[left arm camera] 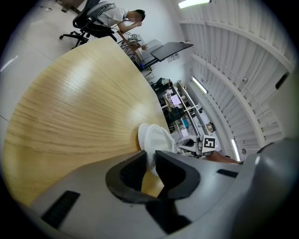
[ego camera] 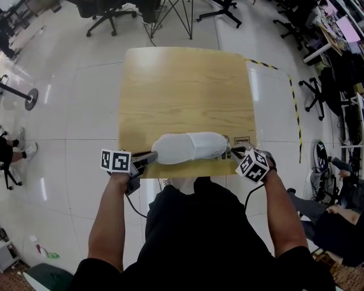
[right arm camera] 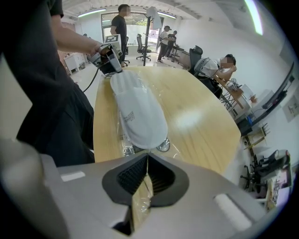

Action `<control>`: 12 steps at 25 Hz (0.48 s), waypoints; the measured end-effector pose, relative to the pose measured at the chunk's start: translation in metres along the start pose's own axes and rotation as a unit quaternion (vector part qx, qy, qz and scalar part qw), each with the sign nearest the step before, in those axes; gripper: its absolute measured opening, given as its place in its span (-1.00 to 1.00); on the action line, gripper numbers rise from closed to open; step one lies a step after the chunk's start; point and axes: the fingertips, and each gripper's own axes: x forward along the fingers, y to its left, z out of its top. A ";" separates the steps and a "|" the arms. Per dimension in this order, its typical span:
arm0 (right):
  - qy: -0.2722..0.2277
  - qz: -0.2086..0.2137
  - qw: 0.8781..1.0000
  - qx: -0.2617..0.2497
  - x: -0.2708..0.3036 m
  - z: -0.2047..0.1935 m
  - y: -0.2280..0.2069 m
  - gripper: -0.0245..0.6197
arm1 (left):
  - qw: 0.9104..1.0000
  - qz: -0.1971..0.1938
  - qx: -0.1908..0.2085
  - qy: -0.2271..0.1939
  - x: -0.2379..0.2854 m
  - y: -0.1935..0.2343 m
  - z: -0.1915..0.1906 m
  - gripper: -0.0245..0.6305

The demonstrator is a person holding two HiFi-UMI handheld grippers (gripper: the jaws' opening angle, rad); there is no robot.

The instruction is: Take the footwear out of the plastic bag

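Note:
A white slipper [ego camera: 190,148] in a clear plastic bag lies across the front edge of the wooden table [ego camera: 187,85]. My left gripper [ego camera: 149,158] is at its left end, jaws closed on a thin white edge of the slipper [left arm camera: 156,139]. My right gripper [ego camera: 232,152] is at the right end. In the right gripper view its jaws are shut [right arm camera: 146,161] on a strip of the clear plastic bag [right arm camera: 140,196], and the slipper [right arm camera: 140,112] stretches away toward the left gripper [right arm camera: 113,71].
The person stands at the table's near edge. Office chairs [ego camera: 108,14] and a tripod stand behind the table. Yellow-black tape [ego camera: 296,108] marks the floor at the right. Seated people are at the room's sides [right arm camera: 217,67].

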 end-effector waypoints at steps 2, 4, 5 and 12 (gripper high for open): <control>0.000 -0.004 1.000 0.007 -0.002 -0.005 -0.002 -0.91 | 1.000 0.002 -0.001 -0.001 0.000 0.001 0.000 -0.71; 0.000 -0.007 1.000 0.013 -0.003 -0.009 -0.003 -0.91 | 1.000 0.002 -0.001 -0.002 0.000 0.003 -0.001 -0.71; 0.001 -0.008 1.000 0.015 -0.004 -0.011 -0.004 -0.91 | 1.000 0.002 0.000 -0.001 0.000 0.003 -0.001 -0.71; 0.007 -0.013 1.000 0.024 -0.008 -0.021 -0.006 -0.91 | 1.000 0.002 0.003 0.007 0.002 0.003 -0.001 -0.71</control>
